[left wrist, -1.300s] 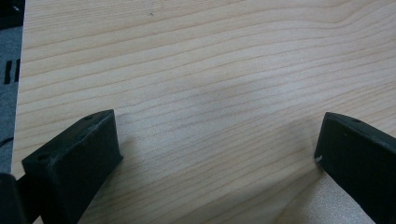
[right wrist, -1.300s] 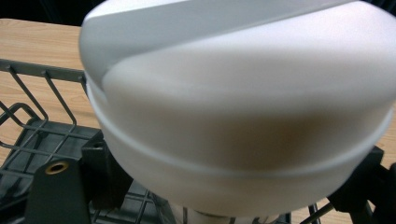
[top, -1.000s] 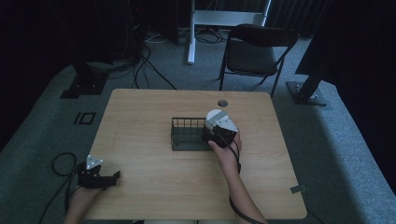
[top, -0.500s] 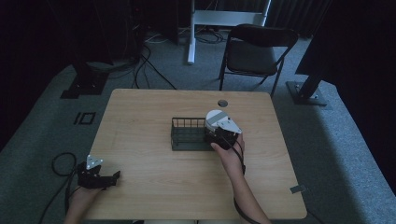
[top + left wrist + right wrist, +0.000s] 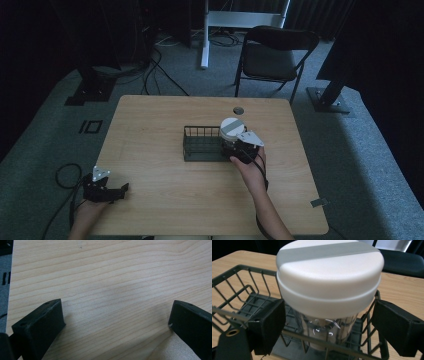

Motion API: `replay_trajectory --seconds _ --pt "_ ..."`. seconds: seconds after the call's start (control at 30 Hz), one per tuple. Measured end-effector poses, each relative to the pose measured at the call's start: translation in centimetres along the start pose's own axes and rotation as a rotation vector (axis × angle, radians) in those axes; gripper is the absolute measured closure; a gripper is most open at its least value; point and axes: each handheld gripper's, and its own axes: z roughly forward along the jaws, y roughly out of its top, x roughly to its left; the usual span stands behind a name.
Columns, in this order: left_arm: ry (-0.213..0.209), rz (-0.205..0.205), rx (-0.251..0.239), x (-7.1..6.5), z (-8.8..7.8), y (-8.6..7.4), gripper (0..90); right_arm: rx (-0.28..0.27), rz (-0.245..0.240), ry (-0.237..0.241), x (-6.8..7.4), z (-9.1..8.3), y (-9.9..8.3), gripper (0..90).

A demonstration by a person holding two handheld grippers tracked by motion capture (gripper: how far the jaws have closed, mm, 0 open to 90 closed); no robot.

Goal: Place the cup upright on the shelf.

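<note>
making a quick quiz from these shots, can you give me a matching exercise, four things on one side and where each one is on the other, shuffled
Things:
1. white-lidded clear jar
2. dark wire basket
3. black folding chair
4. left gripper

Places:
A. beyond the table's far edge
B. near the table's front left corner
C. middle of the wooden table
D. standing in the basket's right end

Pairs: 1-D, 2-C, 3-A, 4-B
</note>
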Motion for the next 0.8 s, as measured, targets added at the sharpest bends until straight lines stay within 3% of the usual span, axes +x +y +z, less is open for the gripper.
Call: replay_trajectory --seconds 0.33,0.53,0.8 --pt "0.000 0.000 0.000 0.0 0.0 0.0 0.1 -0.004 -0.005 0.019 -0.9 -1.4 -0.5 12.0" --pt "0.000 0.000 0.000 0.0 0.0 0.0 0.1 -0.034 -0.011 -0.015 -1.9 -2.4 -1.3 12.1" --pt "0.000 0.000 0.000 0.0 0.0 0.0 0.1 -0.020 -0.016 -0.010 -3.1 -3.3 -2.2 12.1"
